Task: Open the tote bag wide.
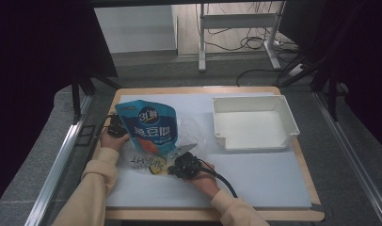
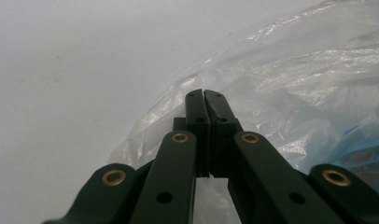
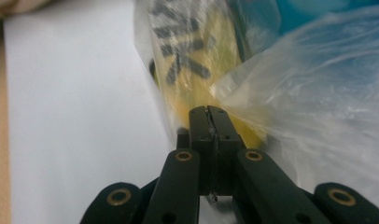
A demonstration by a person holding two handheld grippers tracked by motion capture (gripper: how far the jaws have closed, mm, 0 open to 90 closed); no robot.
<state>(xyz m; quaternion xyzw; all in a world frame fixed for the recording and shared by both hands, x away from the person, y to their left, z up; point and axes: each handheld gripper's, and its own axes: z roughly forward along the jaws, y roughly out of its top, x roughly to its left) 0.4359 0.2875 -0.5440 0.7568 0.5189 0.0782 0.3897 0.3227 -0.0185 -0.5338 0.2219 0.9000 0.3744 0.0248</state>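
A: On the tabletop (image 1: 255,174), high view: blue pouch (image 1: 150,127) stands at the left, top toward the far edge, long axis running near to far and leaning back. It sits in a clear bag (image 1: 191,134) with a yellow pack (image 1: 154,165) at its foot. Left tongs (image 1: 117,128) at the bag's left edge, right tongs (image 1: 179,162) at its near edge. White tray (image 1: 253,123) to the right, well apart.

B: Step?

A: My reading: both tongs hold the bag's film, mouth being spread or the bag lifted off its contents.

B: Left gripper view?

A: Left tongs (image 2: 204,100) shut, tips together at crinkled film of the bag (image 2: 290,79); a pinch on film looks likely, cannot confirm. Blue of the pouch (image 2: 365,144) at the right edge.

B: Right gripper view?

A: Right tongs (image 3: 208,114) closed on a fold of the bag (image 3: 318,93); yellow pack (image 3: 201,51) just behind, black print on it.

B: Next?

A: Judgement: pull the two edges apart evenly, keeping the pouch upright; thin film may slip or tear.
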